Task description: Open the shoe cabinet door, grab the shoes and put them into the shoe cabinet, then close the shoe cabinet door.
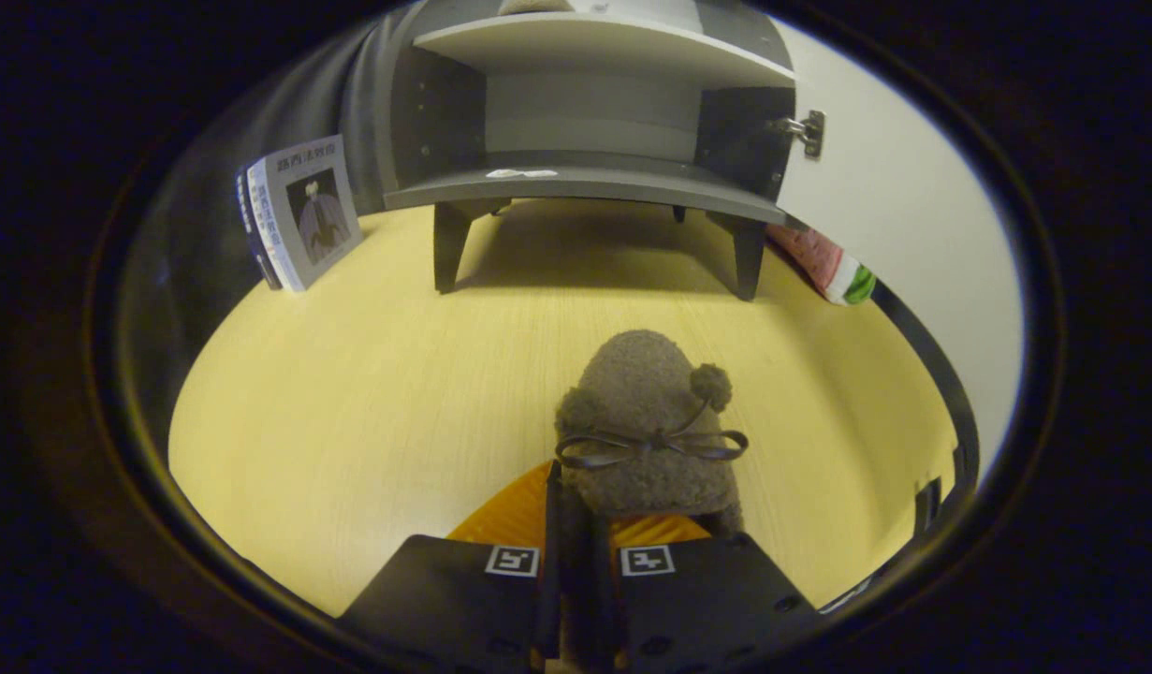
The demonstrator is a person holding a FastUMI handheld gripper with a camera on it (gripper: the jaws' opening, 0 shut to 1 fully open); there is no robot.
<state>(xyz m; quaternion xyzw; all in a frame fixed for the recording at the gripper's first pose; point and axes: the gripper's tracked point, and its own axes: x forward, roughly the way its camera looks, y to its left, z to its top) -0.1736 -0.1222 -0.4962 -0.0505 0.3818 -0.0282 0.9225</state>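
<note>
A brown fuzzy shoe (646,412) with a thin dark bow and small pompoms sits just ahead of my gripper (574,510), toe pointing toward the cabinet. My fingers stand close together, pinched on the shoe's near left rim. The shoe is over the yellow wooden table (351,402); I cannot tell whether it is lifted or resting. Beyond it, the grey shoe cabinet (585,183) stands on short legs with its inside exposed. Its pale door (894,206) is swung open to the right on a metal hinge (808,131). A brown fuzzy shape (533,6) lies on the upper shelf.
Two books (299,220) lean upright left of the cabinet. A pink and green watermelon-patterned object (833,267) lies by the cabinet's right leg, under the open door. A small white scrap (519,173) lies on the lower shelf. The table's dark edge curves along the right.
</note>
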